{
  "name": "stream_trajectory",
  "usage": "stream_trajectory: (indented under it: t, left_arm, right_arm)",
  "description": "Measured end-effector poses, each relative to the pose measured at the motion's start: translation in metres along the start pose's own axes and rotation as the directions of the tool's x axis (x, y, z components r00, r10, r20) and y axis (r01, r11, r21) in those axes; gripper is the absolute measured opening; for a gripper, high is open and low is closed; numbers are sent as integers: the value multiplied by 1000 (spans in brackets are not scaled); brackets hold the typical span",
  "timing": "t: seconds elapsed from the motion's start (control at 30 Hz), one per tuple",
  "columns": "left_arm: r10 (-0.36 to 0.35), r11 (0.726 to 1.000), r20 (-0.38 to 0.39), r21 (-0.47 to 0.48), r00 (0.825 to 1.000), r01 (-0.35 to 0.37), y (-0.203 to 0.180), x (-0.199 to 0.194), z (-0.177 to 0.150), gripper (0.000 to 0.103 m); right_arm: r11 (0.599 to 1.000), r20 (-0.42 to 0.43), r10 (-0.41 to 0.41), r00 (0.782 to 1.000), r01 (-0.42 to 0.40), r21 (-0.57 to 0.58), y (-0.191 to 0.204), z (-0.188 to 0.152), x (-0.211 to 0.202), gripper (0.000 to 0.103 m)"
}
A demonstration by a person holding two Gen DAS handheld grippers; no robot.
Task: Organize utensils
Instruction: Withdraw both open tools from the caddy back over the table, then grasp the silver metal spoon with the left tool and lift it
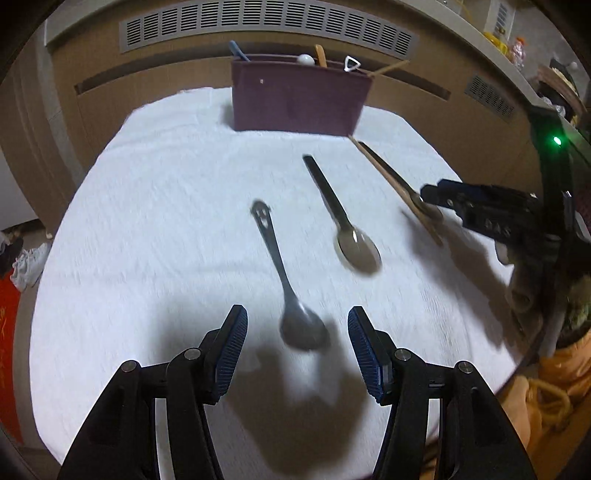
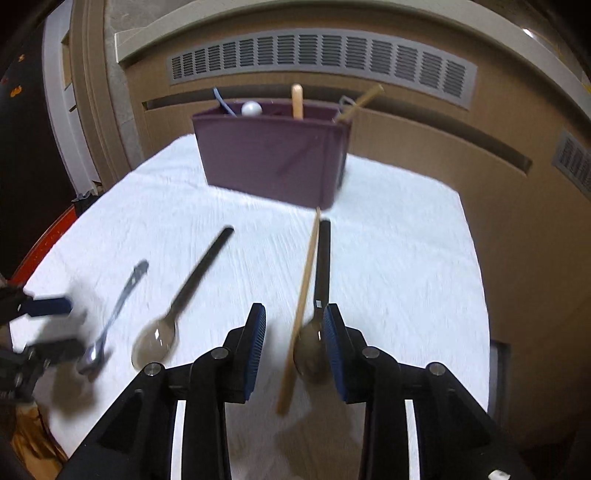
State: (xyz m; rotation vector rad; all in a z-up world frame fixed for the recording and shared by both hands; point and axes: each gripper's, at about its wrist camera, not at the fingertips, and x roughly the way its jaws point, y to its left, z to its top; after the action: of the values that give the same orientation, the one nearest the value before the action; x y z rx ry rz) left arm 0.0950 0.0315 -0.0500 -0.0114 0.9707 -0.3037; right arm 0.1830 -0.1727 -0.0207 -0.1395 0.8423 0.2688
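A purple organizer box stands at the far side of the white-clothed table, with several utensils upright in it. My left gripper is open, hovering over the bowl of a steel spoon with a cut-out handle. A black-handled spoon lies to the right of it. My right gripper is open above a wooden chopstick and a second black-handled spoon. Both lie between its fingers, and the pads do not press on them.
A tan wall panel with grey vent grilles rises just behind the table. The cloth's edge drops off on the left and right. Shoes lie on the floor at left; an orange bag sits at lower right.
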Motion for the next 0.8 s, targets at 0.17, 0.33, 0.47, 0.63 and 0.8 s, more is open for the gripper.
stream_trajectory:
  t: [0.17,0.33,0.47,0.63,0.8]
  left_arm:
    - [12,999,33,34,999,-13,-14,0,-20,58]
    - [94,996,55,-13,994,-93,-8,14,-14,58]
    - [121,993,42,-10,992,-121,-13,20,-17,57]
    - [155,988,58,4,986,-155,-17,25,-14,56]
    - [160,987,76,8,984,-161,-16,23,-13,29]
  right_arm:
    - [999,-24,19,1000,-19,31,-2,-13,0,31]
    - [999,-12,36,999,-36,19,5,-19,-8,32]
    - [999,-5,32,999,-32,12,6,-19,-13,35]
    - [999,-15,40,999,-40,10,7,-21,-11,36]
    - [987,-72,150,986,-154,-46,31,-30,-5,40]
